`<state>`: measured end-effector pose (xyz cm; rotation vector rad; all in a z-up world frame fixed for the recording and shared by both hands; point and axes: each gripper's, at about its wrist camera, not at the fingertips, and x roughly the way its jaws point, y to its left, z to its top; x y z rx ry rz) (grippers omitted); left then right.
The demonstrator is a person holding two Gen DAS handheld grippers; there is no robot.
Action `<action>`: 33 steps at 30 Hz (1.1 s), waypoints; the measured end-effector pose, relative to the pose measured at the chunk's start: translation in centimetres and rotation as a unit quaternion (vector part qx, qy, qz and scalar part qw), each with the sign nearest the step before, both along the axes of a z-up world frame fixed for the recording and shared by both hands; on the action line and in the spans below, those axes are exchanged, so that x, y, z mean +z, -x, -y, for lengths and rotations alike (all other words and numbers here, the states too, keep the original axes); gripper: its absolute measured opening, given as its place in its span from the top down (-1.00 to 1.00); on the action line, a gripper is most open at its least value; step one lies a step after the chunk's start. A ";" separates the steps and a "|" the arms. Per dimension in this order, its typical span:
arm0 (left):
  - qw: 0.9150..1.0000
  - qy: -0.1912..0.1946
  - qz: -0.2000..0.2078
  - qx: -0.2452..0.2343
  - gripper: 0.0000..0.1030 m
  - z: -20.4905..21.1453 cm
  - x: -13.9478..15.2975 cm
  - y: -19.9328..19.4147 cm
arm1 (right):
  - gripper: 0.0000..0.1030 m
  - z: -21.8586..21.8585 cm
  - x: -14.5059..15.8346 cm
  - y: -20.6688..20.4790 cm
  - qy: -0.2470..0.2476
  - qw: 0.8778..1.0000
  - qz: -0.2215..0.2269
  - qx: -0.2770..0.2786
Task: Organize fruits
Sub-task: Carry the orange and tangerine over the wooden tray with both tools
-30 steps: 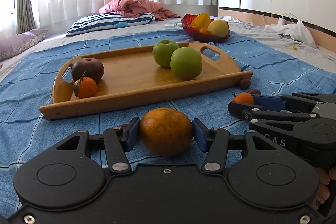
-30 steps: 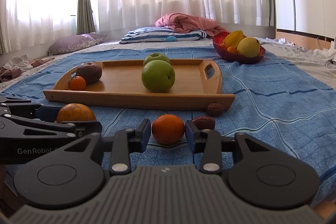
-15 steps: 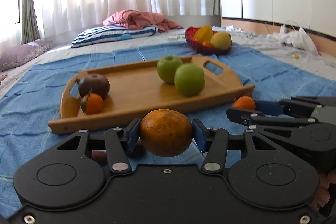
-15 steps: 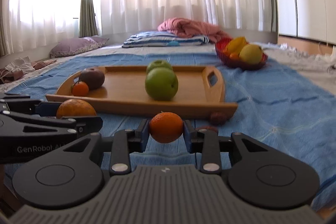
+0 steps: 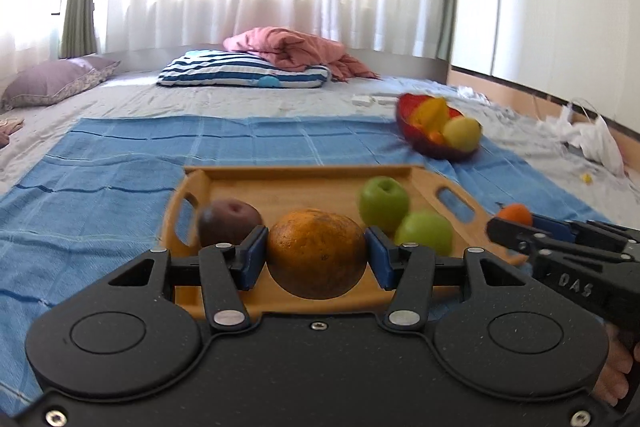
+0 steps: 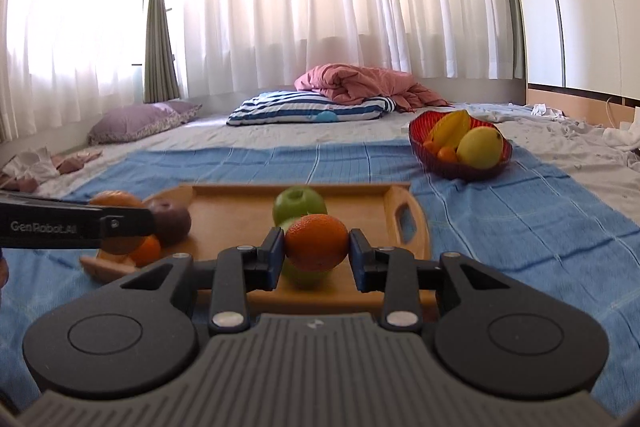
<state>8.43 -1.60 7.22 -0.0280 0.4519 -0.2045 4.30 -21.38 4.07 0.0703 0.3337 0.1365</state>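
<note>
The left gripper [image 5: 316, 255] clenches a large orange [image 5: 316, 253] at lower centre; the right gripper [image 6: 316, 253] grasps a small tangerine [image 6: 316, 242] before the wooden tray [image 6: 236, 211].

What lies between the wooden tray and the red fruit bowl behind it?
Only bare blue blanket separates the wooden tray from the red fruit bowl; the right wrist view shows this stretch most clearly.
</note>
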 end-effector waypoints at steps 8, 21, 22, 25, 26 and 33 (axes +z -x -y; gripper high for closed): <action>0.999 0.015 -0.018 0.026 0.02 -3.3 2.5 -4.5 | 0.25 0.3 3.3 -6.2 -0.043 0.999 -0.029 -0.003; 0.996 0.032 -0.079 0.033 0.02 -4.5 4.4 -12.3 | 0.25 -1.0 4.7 -16.6 -0.045 0.988 -0.149 0.013; 0.995 0.036 -0.090 0.033 0.02 -4.4 4.2 -13.0 | 0.25 -1.2 4.7 -17.2 -0.043 0.987 -0.155 0.010; 0.992 0.048 -0.116 0.031 0.02 -4.6 3.6 -14.5 | 0.25 -1.6 4.5 -18.8 -0.034 0.985 -0.170 0.003; 0.991 0.049 -0.121 0.033 0.02 -4.6 3.4 -15.0 | 0.25 -1.7 4.3 -19.4 -0.034 0.983 -0.178 0.000; 0.987 0.049 -0.143 0.049 0.02 -4.8 1.9 -18.4 | 0.24 -2.3 2.8 -21.8 -0.029 0.978 -0.209 -0.003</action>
